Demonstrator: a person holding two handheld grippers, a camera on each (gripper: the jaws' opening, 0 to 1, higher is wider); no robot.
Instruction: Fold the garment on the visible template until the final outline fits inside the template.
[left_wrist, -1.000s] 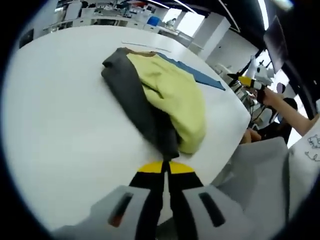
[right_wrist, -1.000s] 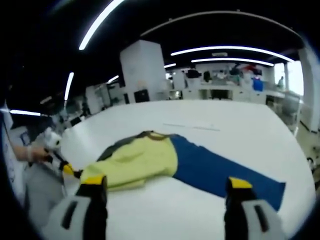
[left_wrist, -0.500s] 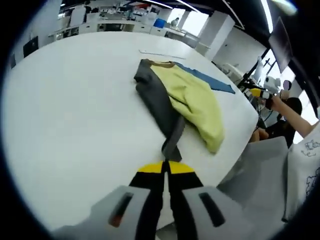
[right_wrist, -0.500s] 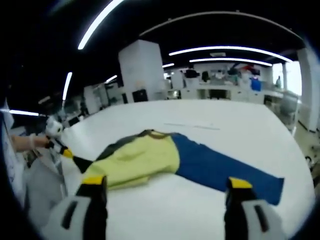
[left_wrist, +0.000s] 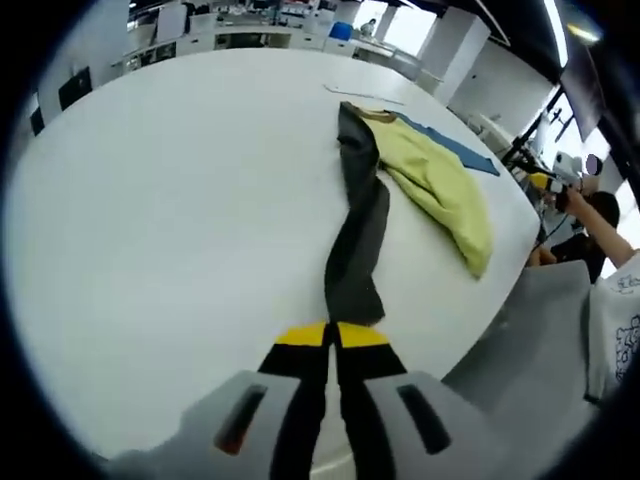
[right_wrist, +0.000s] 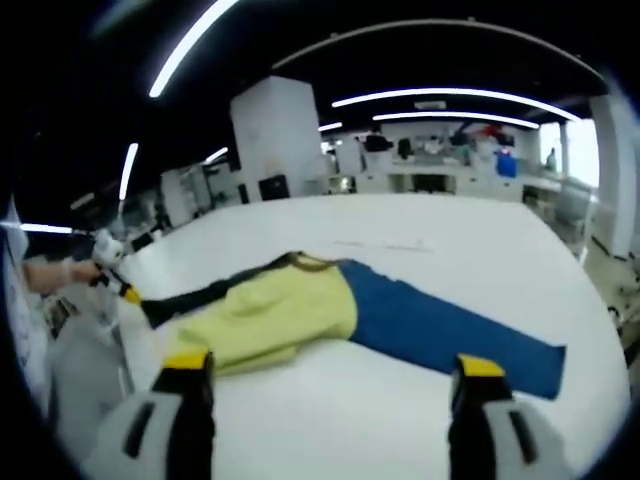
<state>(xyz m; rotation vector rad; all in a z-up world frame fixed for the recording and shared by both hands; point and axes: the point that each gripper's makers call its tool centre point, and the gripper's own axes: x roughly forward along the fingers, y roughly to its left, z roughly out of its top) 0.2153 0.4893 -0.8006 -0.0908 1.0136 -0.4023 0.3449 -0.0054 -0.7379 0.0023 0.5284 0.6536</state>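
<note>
Left gripper view: gripper (left_wrist: 331, 335) pinches grey sleeve (left_wrist: 357, 250), garment (left_wrist: 430, 180) beyond.

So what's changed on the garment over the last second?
The left tongs, shut on the grey sleeve, have drawn it out from a bunched fold into a long strip stretched away from the yellow body. The right tongs stay open and off the cloth; the blue template lies as it was on the white table.

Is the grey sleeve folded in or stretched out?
Stretched out: the grey sleeve runs in a long strip from the garment to the shut left tongs.
</note>
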